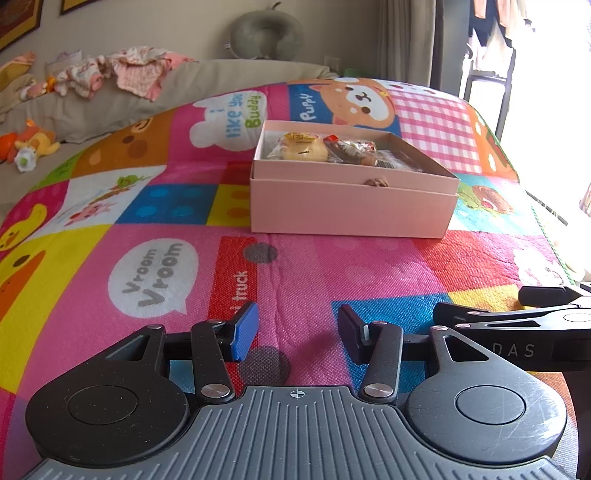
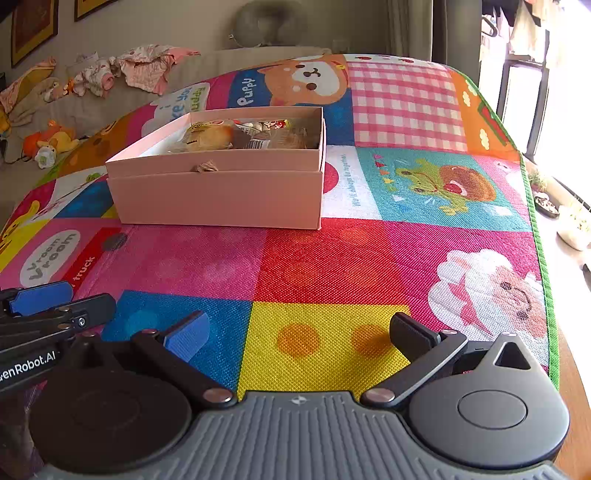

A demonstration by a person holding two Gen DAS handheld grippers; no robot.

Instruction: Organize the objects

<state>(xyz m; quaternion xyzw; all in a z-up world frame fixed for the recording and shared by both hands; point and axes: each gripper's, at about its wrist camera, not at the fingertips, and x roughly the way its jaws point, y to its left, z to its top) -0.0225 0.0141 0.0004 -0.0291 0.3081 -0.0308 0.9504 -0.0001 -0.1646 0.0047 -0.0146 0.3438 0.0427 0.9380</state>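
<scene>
A pink open box (image 1: 351,206) stands on the colourful play mat (image 1: 314,266), its tray sitting in its lid. It holds wrapped snacks (image 1: 306,147), several packets. It also shows in the right wrist view (image 2: 221,199) with the snacks (image 2: 221,134) inside. My left gripper (image 1: 297,332) is open and empty, low over the mat, well in front of the box. My right gripper (image 2: 299,332) is open wide and empty, to the right of the left one, in front of the box's right corner. Each gripper shows at the edge of the other's view.
A beige sofa (image 1: 110,99) with baby clothes (image 1: 125,70) and soft toys (image 1: 29,144) lies behind the mat at the left. A grey neck pillow (image 1: 266,33) sits at the back. The mat's green edge (image 2: 539,236) and plant pots (image 2: 576,225) are at the right.
</scene>
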